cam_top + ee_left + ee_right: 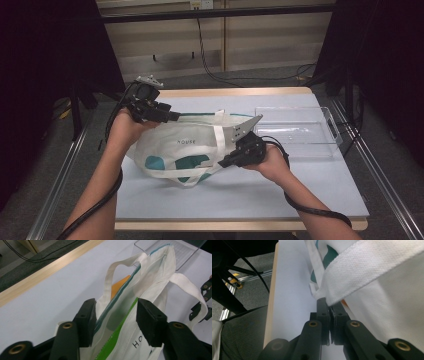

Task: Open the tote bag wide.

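**Two hand-held grippers on one bag**

Two hand-held grippers work a white bag point(185, 150) that lies on the pale counter point(300, 185), left of centre and nearer the left edge. Left hand-held gripper point(172, 116) is up at the bag's far-left corner, at the mouth. Look along it: the jaws straddle the bag's rim with the cloth between them, one pad right against the fabric, the other standing just off it, so no pinch from that one; the jaws are not clamped. Green and teal edging runs along the open mouth, something orange shows inside, and one strap point(112, 275) loops up beyond the jaws.

Right hand-held gripper point(225, 161) is at the bag's right side, towards the near edge. Its jaws are clenched tight together on the hem of the cloth, right where the other white strap point(367, 267) crosses above them.

Over by the far-right corner, a clear tray point(327, 137) sits well apart from the bag.
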Demonstrator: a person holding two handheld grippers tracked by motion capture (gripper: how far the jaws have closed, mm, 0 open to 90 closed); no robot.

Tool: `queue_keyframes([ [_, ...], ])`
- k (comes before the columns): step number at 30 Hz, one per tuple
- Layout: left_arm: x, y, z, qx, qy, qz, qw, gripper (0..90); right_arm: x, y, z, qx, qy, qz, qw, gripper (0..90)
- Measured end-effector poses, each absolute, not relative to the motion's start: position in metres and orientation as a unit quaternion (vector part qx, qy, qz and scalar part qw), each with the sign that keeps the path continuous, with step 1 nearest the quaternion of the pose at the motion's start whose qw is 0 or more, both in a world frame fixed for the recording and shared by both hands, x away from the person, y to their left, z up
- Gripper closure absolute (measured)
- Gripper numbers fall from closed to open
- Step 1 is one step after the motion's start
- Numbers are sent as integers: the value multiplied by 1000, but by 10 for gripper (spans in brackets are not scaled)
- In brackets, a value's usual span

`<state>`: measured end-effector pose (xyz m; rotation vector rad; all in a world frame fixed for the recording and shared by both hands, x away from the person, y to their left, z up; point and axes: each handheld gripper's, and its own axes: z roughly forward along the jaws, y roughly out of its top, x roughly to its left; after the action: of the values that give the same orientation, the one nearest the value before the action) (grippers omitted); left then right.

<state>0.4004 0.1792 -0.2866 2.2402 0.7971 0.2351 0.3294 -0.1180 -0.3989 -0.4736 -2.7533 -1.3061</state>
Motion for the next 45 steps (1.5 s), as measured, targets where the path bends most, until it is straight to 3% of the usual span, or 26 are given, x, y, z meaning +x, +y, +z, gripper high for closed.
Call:
queue_keyframes([
  [14, 406, 182, -291, 882, 307, 84, 348, 706, 327, -120, -400, -152, -893, -423, 31, 870],
  [23, 407, 185, -293, 893, 292, 85, 331, 870, 326, -120, -400, -151, -892, -426, 29, 871],
  [45, 423, 186, -279, 862, 347, 114, 351, 900, 317, -129, -421, -156, -894, -417, 52, 877],
])
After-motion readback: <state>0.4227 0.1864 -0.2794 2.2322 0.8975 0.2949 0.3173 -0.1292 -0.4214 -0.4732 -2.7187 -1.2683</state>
